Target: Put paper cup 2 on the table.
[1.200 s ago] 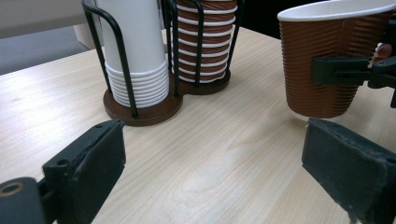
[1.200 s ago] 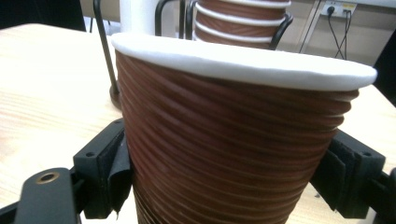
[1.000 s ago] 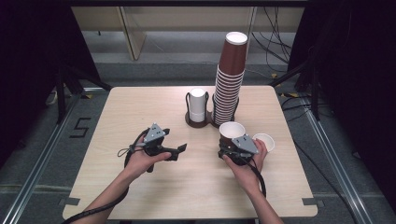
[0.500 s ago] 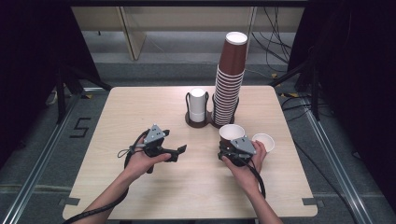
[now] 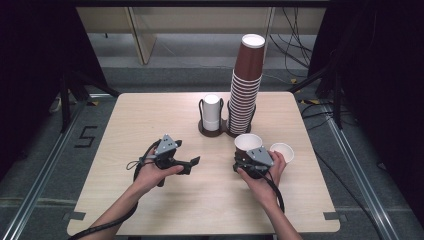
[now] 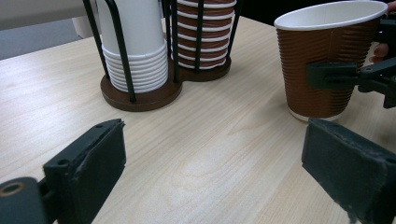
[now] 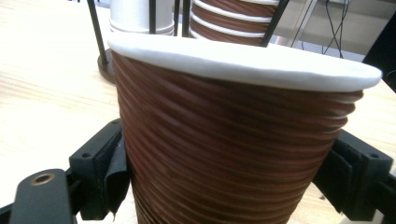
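Note:
A brown ribbed paper cup with a white rim stands upright on the table, right of centre. My right gripper has its jaws on either side of that cup. The jaws have just been opening a little, and both pads still lie against the cup's wall. My left gripper rests low over the table's middle, pointing right, open with nothing between its fingers. In the left gripper view the brown cup stands ahead to the right, with a right gripper finger across its side.
A dark wire holder behind the cup carries a tall stack of brown cups and a short stack of white cups. A small white cup stands just right of my right hand. The wooden table has open room at left.

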### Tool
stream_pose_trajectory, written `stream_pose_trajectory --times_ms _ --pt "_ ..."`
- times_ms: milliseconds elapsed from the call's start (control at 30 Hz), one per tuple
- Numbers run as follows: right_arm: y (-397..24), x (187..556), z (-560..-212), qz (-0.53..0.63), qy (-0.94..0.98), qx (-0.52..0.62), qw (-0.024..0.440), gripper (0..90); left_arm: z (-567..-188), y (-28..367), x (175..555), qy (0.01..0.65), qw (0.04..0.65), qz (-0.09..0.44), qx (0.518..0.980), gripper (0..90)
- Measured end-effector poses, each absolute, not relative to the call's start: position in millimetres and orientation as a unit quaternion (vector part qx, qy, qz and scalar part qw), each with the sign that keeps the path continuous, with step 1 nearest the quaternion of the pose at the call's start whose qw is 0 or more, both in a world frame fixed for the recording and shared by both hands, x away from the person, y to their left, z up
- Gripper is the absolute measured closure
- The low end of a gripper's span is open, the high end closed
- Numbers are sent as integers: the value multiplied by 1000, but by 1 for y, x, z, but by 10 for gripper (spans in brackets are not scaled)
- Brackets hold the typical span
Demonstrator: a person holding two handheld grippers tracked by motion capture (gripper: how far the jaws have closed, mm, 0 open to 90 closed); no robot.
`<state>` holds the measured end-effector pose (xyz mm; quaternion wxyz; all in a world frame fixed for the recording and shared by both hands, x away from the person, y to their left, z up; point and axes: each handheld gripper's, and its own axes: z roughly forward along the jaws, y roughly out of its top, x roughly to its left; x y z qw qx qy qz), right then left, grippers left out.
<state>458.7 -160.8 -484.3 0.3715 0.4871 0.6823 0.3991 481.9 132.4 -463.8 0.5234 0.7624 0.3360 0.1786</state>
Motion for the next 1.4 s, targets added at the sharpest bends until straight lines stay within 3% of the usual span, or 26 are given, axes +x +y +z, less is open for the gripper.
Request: stream_pose_trajectory --times_ms 533,833,1400 --pt "-157 452 -485 396 684 490 368 128 -465 132 481 335 520 178 765 60" --pt "-156 445 -488 388 698 489 350 36 -466 133 481 335 519 180 765 60" --pt "-170 422 -489 380 721 479 327 30 -467 133 480 335 519 179 766 60"
